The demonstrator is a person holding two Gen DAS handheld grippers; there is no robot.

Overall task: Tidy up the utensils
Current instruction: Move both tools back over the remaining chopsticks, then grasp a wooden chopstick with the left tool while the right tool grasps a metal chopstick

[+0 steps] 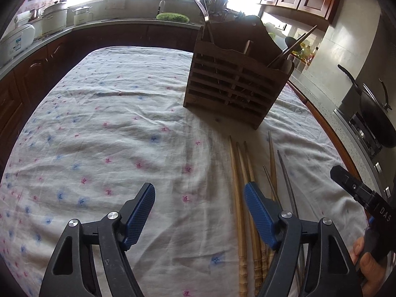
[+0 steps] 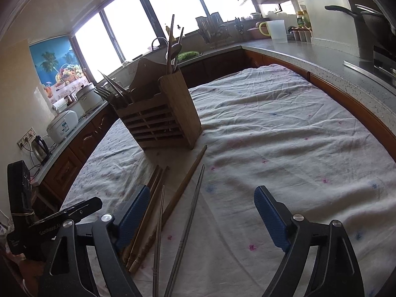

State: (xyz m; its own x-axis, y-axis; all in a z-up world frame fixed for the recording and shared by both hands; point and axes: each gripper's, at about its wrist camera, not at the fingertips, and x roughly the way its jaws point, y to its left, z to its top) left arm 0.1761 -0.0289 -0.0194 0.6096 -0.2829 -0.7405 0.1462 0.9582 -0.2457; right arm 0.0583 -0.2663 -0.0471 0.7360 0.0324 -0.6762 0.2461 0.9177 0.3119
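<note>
Step in hand, as judged: approach to pick up chopsticks for the wooden caddy (image 1: 237, 79); nothing lifted yet.

Nearest, on the near side of the caddy: left gripper (image 1: 199, 212) low over the flowered cloth (image 1: 111, 123) covering the surface, jaws fairly wide, nothing between the pads, only bare cloth in the gap. Right-hand pad just overlapping the wooden chopsticks (image 1: 238, 198); contact not certain. Right gripper (image 2: 201, 215) also low, jaws wide apart, nothing clamped. Metal chopsticks (image 2: 190, 212) lying inside its gap, pads clear of them on both sides. Part of a hand (image 1: 363, 259) visible at the right gripper's handle.

Chopsticks loose on the cloth, in a fan, tips pointing toward the caddy, well short of its base. Wooden ones bunched on the left, one long wooden stick angled closest to the caddy's foot, thin metal pair on the right.

Farther: caddy upright near the far edge of the cloth, slatted front, several compartments. Forks (image 2: 106, 91) and knives in one end, spoons and sticks standing in the tall end section. Which slot suits chopsticks: cannot tell for sure, tall section likely.

Beyond the caddy: kitchen worktop with sink tap, green basket (image 1: 172, 16), cookers, windows.

Next move, as judged: lower further, centre on one bundle, close squarely across the shafts. Thin round sticks prone to rolling or splaying; grip near mid-length advisable, then tilt upright before dropping into the caddy.
</note>
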